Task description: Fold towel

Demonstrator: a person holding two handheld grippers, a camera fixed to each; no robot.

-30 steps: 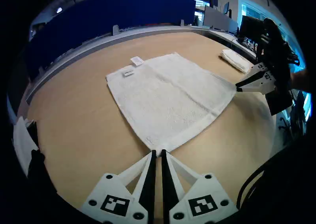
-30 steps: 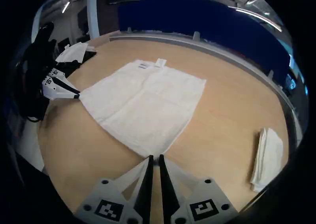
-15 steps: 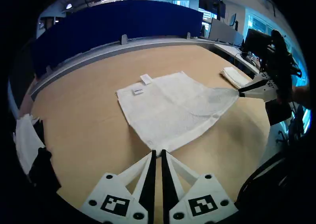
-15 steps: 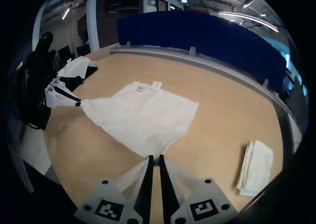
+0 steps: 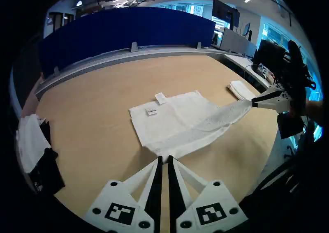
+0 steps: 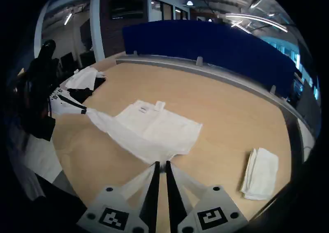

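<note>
towel (image 5: 181, 122), near edge raised, stretches from left gripper (image 5: 165, 159) to right gripper (image 6: 161, 164), jaws clamped on corners

Left tongs (image 5: 165, 159) near centre, both fingers pinched on the near corner of the white towel (image 5: 181, 124). Right tongs (image 5: 253, 104) at right grip another corner, raised off the wooden worktop (image 5: 94, 109). Towel's near edge hangs between them, far part lies flat with tags (image 5: 152, 111) showing. Folded towel (image 5: 240, 90) just beyond the right tongs. Blue partition (image 5: 123, 27) at the far edge.
</note>
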